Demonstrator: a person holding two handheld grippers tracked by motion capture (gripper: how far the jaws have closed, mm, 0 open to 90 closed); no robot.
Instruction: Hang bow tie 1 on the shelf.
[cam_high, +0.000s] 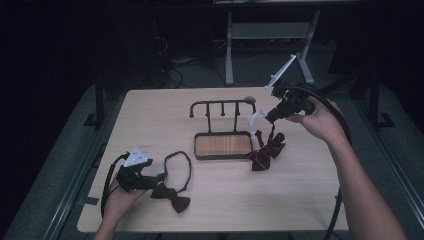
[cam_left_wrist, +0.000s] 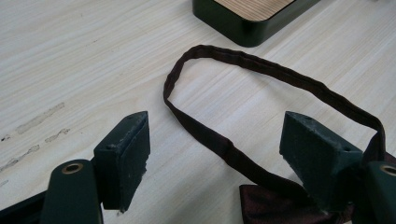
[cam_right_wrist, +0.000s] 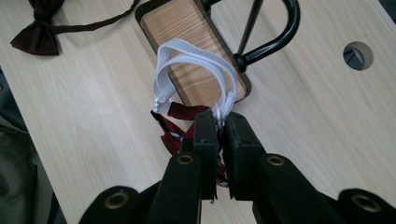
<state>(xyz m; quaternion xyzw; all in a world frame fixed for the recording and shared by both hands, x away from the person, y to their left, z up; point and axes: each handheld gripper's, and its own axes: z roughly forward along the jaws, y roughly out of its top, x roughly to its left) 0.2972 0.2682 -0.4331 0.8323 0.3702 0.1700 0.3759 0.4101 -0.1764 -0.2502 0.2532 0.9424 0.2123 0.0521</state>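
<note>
Black jaws of the right gripper are clenched on the white strap of the red bow tie, which hangs by the rack and its wooden tray. Judged step: carrying it to hang; next, loop the strap over a hook. The left gripper stands released astride the dark bow tie's band on the table. No writing is legible.

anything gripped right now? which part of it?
The right gripper is shut on the red bow tie, clamping its white strap. The left gripper holds nothing: jaws open over the dark bow tie's strap.
</note>
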